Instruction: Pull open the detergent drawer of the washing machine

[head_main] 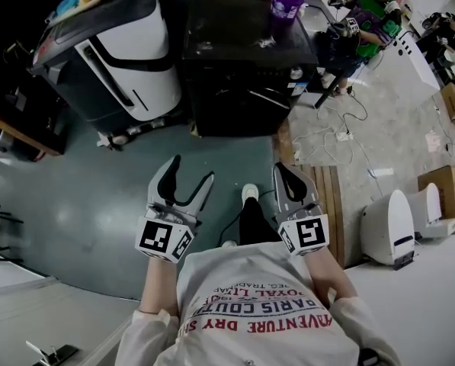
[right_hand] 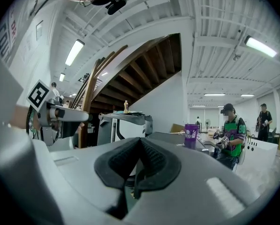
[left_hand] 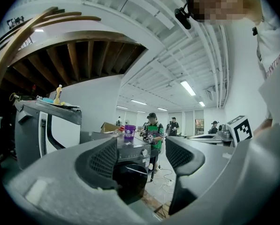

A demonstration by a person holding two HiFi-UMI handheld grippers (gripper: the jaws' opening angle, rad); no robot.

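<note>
The black washer (head_main: 242, 59) stands at the top centre of the head view, its front facing down the frame toward the person, with a purple cup (head_main: 286, 2) on its top. Both grippers are held low in the frame, well apart from it, with bare floor (head_main: 97, 197) between. The left gripper (head_main: 190, 172) has its fingers (left_hand: 102, 161) spread wide with nothing between them. In the left gripper view they frame the washer's front panel (left_hand: 130, 153) far ahead. The right gripper (head_main: 288, 175) has its fingers pressed together on nothing. The drawer itself cannot be picked out at this range. It probably sits in the strip along the top of the front, with its long axis across the machine, so the pull would run straight back down the frame toward the person. The two grippers look about equally far from the washer, the left below its left edge, the right below its right edge. The left, open and aimed at the panel, looks better placed to reach. A second, white-fronted machine (head_main: 113, 52) stands at upper left.
</note>
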